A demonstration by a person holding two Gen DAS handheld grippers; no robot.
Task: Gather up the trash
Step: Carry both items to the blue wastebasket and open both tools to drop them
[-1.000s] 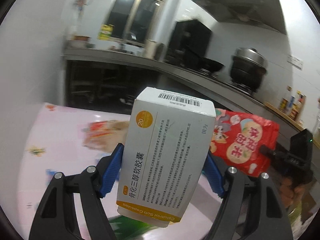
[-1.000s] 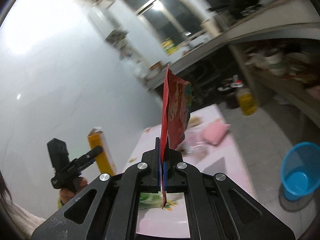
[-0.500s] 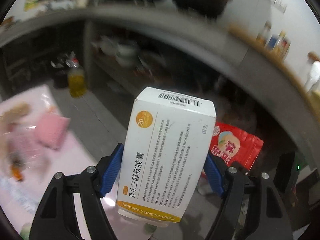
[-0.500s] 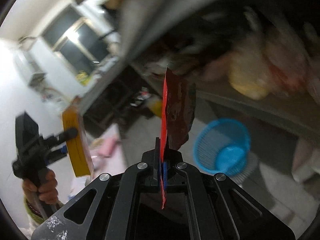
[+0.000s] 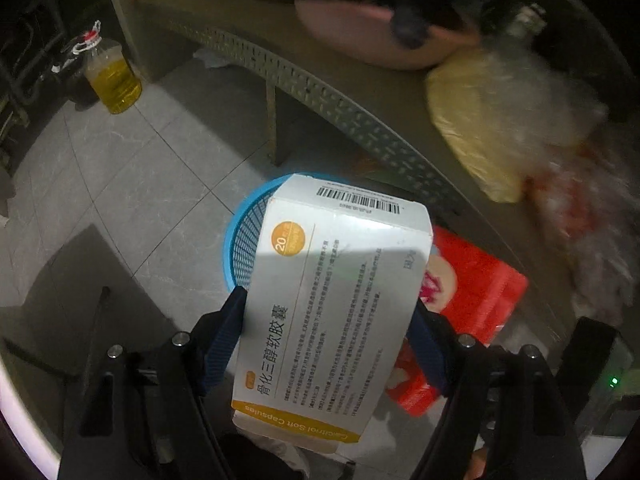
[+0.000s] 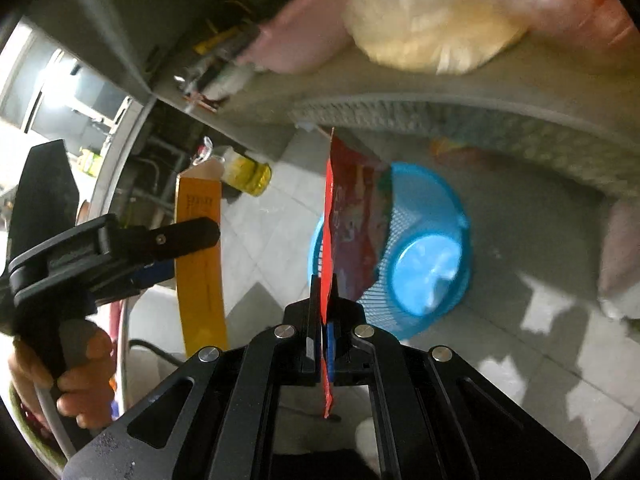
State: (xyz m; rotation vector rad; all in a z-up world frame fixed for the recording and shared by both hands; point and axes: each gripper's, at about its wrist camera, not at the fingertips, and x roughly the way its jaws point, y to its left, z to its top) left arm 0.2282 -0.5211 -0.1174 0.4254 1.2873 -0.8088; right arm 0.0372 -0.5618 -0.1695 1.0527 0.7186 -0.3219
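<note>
1. Two pieces of trash are up in the air, one in each tool, and both are near the round blue plastic basket (image 6: 424,256) that stands on the grey tiled floor (image 5: 120,184).
2. The left tool (image 5: 326,344) is clamped on a white and yellow cardboard medicine box (image 5: 332,304). Its blue pads (image 5: 222,340) press the two long sides of the box, low down near the yellow end.
3. In the left view the basket rim peeks out at about 10 o'clock from the box, so the box hangs right over it.
4. The box looks light and stiff. It is likely hollow, so a hard squeeze could dent it. Holding the flat sides, as now, is a good way.
5. The right tool (image 6: 322,312) pinches a flat red shiny snack bag (image 6: 352,232) by its bottom edge. The jaws are just starting to open, and the bag is between them.
6. The bag looks thin, floppy and slippery. It stands up edge-on from the pinch. It may flutter as it falls, so I think it should be let go right over the basket.
7. In the right view the basket sits at about 1 o'clock from the tool, just behind the bag.
8. A bottle of yellow oil (image 5: 114,80) stands on the floor well away at 11 o'clock in the left view.
</note>
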